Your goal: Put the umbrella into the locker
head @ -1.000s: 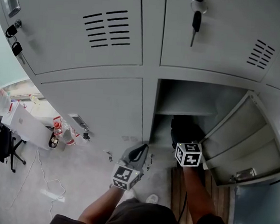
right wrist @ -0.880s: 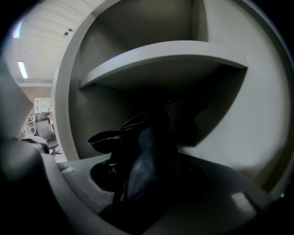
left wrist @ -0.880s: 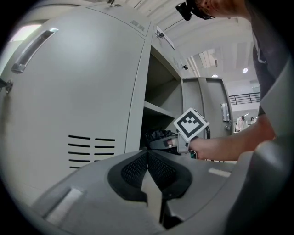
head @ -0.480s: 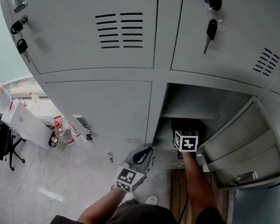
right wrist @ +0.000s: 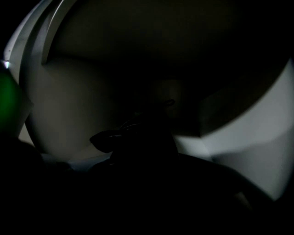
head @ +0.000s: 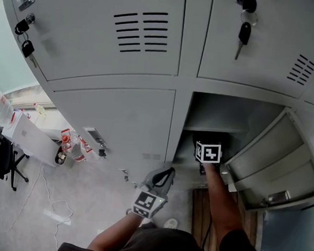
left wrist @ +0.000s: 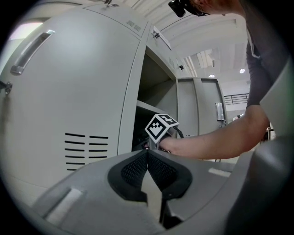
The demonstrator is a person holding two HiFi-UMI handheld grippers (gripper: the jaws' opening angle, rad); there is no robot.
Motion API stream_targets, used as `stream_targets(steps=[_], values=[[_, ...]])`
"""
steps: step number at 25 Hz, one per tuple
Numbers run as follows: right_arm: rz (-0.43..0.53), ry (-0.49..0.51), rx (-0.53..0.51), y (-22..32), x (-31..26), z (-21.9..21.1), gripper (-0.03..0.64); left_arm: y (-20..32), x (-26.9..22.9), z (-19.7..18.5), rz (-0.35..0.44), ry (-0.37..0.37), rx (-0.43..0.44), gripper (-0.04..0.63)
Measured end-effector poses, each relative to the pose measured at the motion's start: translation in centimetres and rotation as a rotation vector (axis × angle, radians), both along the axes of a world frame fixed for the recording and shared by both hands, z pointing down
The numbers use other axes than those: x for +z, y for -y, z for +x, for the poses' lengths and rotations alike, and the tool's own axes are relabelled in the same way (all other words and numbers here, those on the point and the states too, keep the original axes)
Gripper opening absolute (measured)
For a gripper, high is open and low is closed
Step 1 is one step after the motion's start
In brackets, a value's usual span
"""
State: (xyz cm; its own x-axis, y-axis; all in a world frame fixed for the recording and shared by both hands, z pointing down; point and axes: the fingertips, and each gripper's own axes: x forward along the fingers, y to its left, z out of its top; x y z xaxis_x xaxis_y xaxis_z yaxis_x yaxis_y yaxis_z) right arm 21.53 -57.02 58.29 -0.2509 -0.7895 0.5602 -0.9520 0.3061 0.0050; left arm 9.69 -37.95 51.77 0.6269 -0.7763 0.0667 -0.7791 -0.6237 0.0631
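Note:
The lower locker compartment (head: 223, 114) stands open, its door (head: 273, 164) swung out to the right. My right gripper (head: 208, 138) reaches into it; only its marker cube (head: 208, 152) and the forearm show from the head view. The black umbrella (head: 213, 136) is a dark mass just past the cube. In the right gripper view the umbrella (right wrist: 142, 151) fills the space between the jaws, its strap (right wrist: 108, 137) sticking out left, above the locker's floor. My left gripper (head: 166, 174) hangs outside, below the closed door, shut and empty (left wrist: 147, 153).
Keys (head: 244, 31) hang in the door above the open compartment, and more keys (head: 27, 47) at the upper left. A shelf (head: 214, 124) divides the open locker. A wooden board (head: 199, 207) lies by its foot. Bottles and clutter (head: 68, 148) sit on the floor to the left.
My right gripper has gone further into the open compartment and lower, with the umbrella. The left gripper has stayed about where it was.

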Motion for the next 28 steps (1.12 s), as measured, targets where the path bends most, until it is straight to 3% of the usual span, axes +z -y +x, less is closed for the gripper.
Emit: stream_targets(steps=[7, 13, 17, 21, 28], values=[[-0.056, -0.038, -0.007, 0.4, 0.9, -0.4, 0.263, -0.8, 1.0, -0.2, -0.024, -0.004, 0.004, 0.005], [-0.037, -0.055, -0.008, 0.5, 0.9, -0.7, 0.281, -1.1, 1.1, -0.5, -0.035, -0.034, 0.003, 0.005], [-0.034, -0.001, -0.014, 0.4, 0.4, -0.9, 0.318, -1.6, 0.8, -0.8, -0.036, -0.051, -0.002, 0.005], [0.018, 0.051, 0.006, 0.1, -0.7, -0.4, 0.385, -2.2, 0.6, -1.0, -0.036, -0.053, 0.008, 0.005], [0.102, -0.006, -0.042, -2.9, -3.7, -0.6, 0.393, -1.7, 0.5, -1.2, -0.049, -0.072, 0.009, 0.005]])
